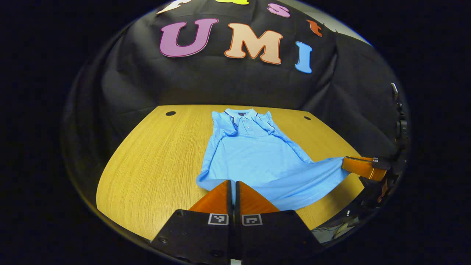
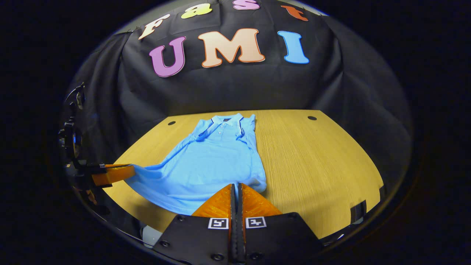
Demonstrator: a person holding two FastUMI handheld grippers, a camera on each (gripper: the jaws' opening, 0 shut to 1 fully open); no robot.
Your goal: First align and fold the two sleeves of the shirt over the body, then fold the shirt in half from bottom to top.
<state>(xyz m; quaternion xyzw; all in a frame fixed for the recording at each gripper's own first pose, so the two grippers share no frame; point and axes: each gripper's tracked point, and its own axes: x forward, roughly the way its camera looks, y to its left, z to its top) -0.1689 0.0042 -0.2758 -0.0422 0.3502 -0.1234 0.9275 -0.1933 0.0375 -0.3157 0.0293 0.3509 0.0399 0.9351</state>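
One shirt, one table, two tongs.

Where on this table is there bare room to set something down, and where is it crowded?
Bare wood lies on both sides of the shirt: a wide patch of table to its left in the left gripper view, another to its right in the right gripper view. The near edge is crowded: the left gripper and right gripper are each shut on the hem.

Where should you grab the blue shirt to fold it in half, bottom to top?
Grab the shirt at the two corners of its bottom hem, coming from the near table edge. The sleeves already lie folded over the body and the collar points away. The left gripper and the right gripper seem to pinch the hem there already.
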